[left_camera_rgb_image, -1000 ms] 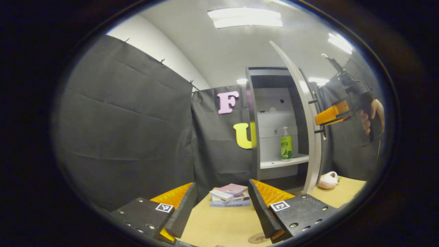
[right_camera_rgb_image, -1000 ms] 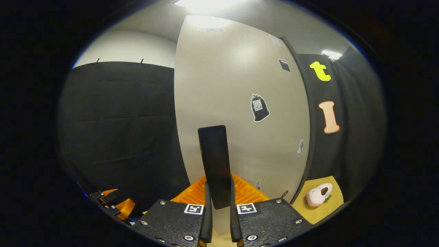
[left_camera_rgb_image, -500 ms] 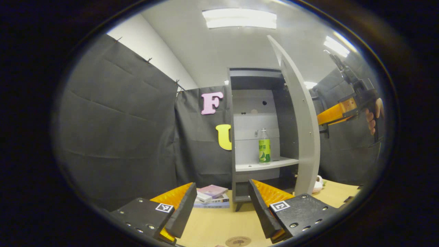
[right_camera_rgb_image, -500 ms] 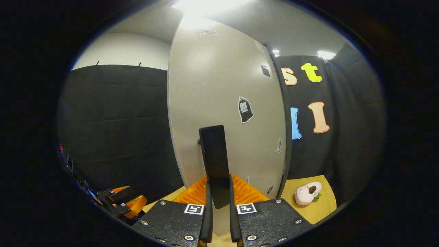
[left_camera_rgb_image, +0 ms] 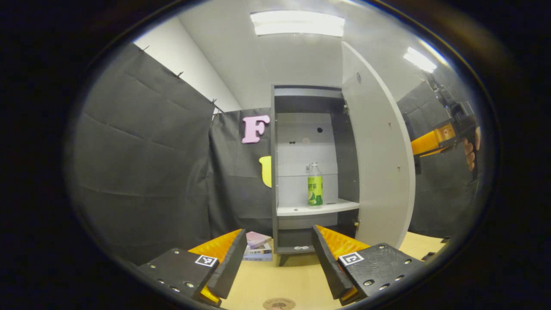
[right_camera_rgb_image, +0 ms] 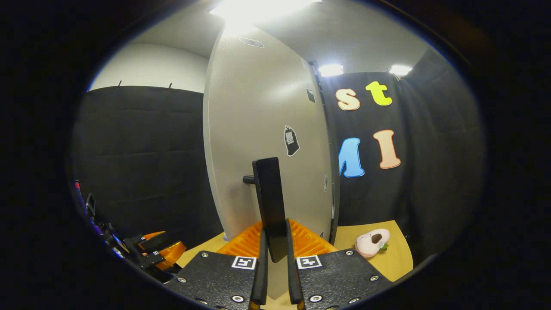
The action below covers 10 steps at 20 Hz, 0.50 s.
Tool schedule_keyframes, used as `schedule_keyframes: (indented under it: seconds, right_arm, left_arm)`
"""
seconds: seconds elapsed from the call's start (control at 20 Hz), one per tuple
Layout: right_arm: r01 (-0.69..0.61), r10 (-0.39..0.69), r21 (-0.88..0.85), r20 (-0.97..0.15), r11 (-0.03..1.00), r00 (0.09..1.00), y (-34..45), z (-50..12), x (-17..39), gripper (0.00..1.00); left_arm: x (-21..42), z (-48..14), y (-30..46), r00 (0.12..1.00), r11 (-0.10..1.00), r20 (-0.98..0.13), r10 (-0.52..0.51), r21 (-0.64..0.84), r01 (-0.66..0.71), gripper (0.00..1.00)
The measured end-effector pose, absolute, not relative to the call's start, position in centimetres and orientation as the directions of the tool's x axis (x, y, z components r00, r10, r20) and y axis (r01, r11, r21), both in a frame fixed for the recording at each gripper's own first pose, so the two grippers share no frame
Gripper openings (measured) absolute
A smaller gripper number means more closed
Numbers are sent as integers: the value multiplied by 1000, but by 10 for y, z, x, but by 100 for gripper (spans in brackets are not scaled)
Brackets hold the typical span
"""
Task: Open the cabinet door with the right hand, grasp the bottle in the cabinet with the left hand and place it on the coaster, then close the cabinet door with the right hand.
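Green-labelled bottle [left_camera_rgb_image: 315, 190] stands upright on the white shelf [left_camera_rgb_image: 317, 209] inside the cabinet [left_camera_rgb_image: 301, 92], well ahead of the left gripper [left_camera_rgb_image: 277, 258], in line w/ the gap btwn its fingers; jaws wide apart, nothing held. Coaster [left_camera_rgb_image: 279, 304] lies on the wood table [left_camera_rgb_image: 297, 280] just below that gap. Cabinet door [right_camera_rgb_image: 262, 129] swung open. Right gripper [right_camera_rgb_image: 274, 267] is clamped on the black door handle [right_camera_rgb_image: 270, 202], fingers pressing both sides. Books [left_camera_rgb_image: 258, 249] sit left of the cabinet base; plush toy [right_camera_rgb_image: 371, 242] on table right of the door.
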State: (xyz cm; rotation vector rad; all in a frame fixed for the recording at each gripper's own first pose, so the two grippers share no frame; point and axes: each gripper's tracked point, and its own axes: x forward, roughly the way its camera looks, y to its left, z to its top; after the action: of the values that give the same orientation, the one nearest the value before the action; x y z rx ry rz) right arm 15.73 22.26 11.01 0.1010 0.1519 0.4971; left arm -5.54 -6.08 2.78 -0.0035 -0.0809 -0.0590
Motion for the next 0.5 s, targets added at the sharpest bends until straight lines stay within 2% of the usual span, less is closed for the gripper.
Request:
schedule_keyframes:
  seconds: [0.15, 0.2, 0.25, 0.5]
  right_arm:
    - [-454, 469, 132, -116, 881, 876, 215, 110, 159, 19]
    - [-451, 466, 134, -116, 882, 877, 212, 110, 159, 19]
    - [-449, 464, 135, -115, 883, 878, 210, 110, 159, 19]
    - [-424, 437, 125, -102, 897, 894, 198, 109, 162, 19]
  left_arm:
    - [-56, 28, -81, 994, 997, 81, -79, 2, 80, 91]
    - [-55, 28, -88, 993, 996, 82, -86, 6, 86, 86]
    - [-57, 30, -94, 993, 996, 83, -89, 14, 88, 91]
    - [-63, 30, -118, 993, 996, 77, -89, 24, 88, 91]
